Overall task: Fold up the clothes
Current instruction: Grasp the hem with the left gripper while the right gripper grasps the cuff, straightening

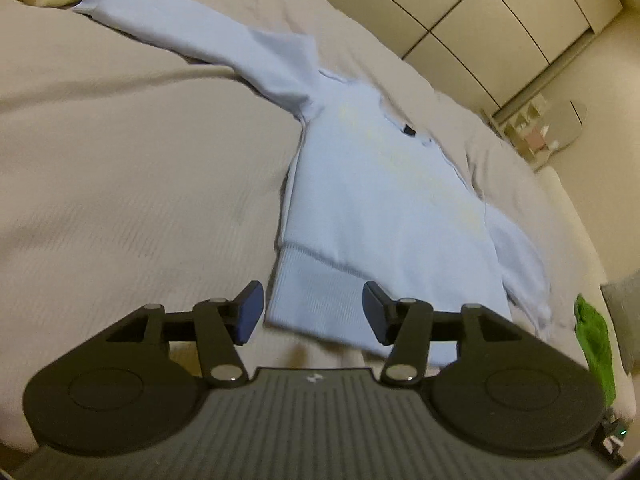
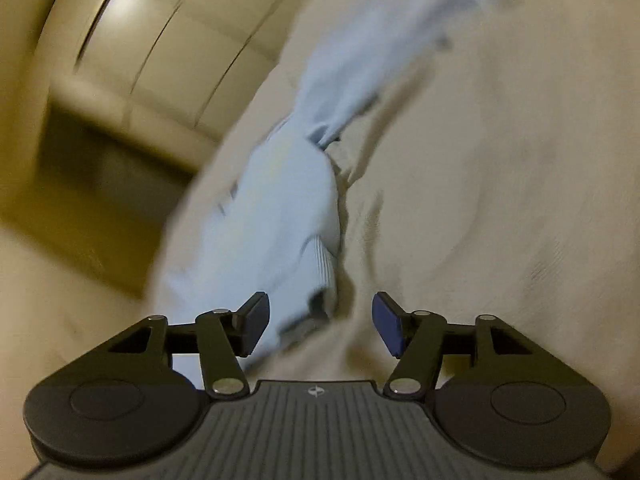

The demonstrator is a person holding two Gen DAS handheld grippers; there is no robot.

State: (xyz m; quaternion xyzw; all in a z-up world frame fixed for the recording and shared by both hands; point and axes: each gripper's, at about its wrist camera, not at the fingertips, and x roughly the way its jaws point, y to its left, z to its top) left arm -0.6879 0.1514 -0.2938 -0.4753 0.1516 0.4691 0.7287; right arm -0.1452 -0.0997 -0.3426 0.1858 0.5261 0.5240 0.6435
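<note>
Sweater (image 1: 372,200): flat on the bed (image 1: 120,184), hem nearest, one sleeve stretched far-left.
Room: bare bedcover left; bed edge right.
Left gripper (image 1: 313,312): jaws apart, empty, above the hem.
Right gripper (image 2: 320,324): jaws apart, empty, tilted down.

Right wrist view, heavily motion-blurred. Right gripper (image 2: 320,326) at the bottom, jaws parted, dark blue pads (image 2: 385,322) facing each other, nothing pinched between them. Pale blue sweater (image 2: 280,208) stretched away diagonally over a beige bed cover (image 2: 500,200), ribbed hem (image 2: 320,268) nearest, just ahead of the left pad and partly between the fingers, apart from the right one. One sleeve (image 2: 372,52) trailing toward the top. Cream cabinet doors (image 2: 160,40) at upper left, a dark shadowed gap beneath.
</note>
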